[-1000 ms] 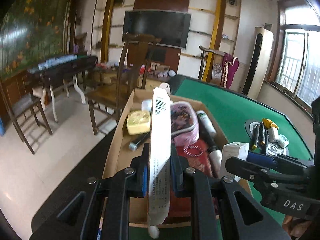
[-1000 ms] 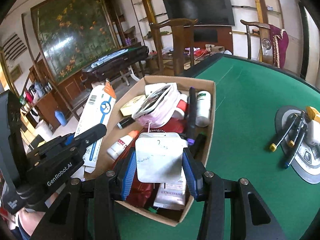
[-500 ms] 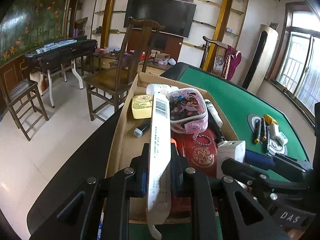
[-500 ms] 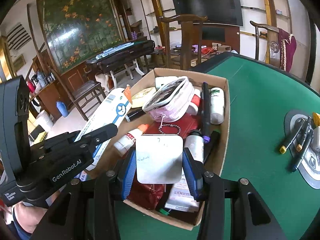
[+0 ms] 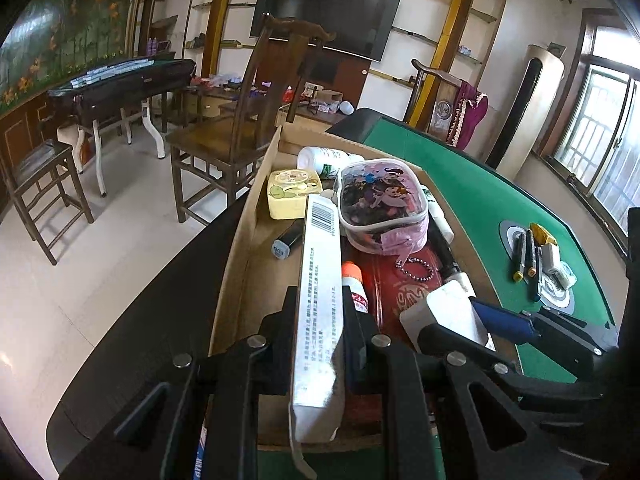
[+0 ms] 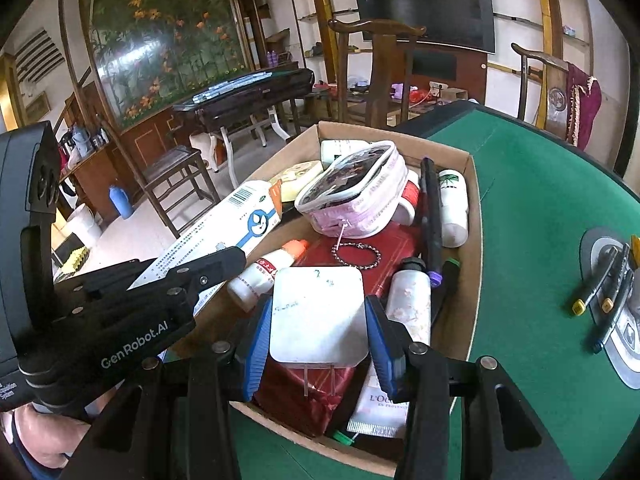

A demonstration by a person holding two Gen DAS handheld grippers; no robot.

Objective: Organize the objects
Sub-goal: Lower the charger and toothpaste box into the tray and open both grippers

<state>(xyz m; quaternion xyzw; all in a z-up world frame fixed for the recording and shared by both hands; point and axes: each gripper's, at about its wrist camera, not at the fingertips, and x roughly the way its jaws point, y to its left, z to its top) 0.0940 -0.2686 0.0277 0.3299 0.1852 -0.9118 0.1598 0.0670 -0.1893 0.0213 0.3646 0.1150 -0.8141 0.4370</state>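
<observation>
A: Where is the left tool (image 5: 320, 320)?

B: Over the near left part of the cardboard box (image 5: 240, 240), pointing along its length. Its fingers are clamped on the long white toothpaste carton (image 5: 318, 304), which stands on its narrow edge with the barcode end reaching toward the far end of the box.

A: And the right tool (image 6: 318, 320)?

B: Beside it, above the near end of the same box, closed on a white square charger (image 6: 318, 314) whose two prongs hang downward over the red pouch (image 6: 360, 246).

A: What else is in the box?

B: A pink zip pouch (image 5: 380, 204) on top of the pile, a yellow case (image 5: 292, 194) at the far left, and a glue bottle (image 6: 268, 272) between the two tools. The box sits on the green bench (image 6: 540, 208); a disc with markers (image 6: 612, 280) lies well apart to the right.
</observation>
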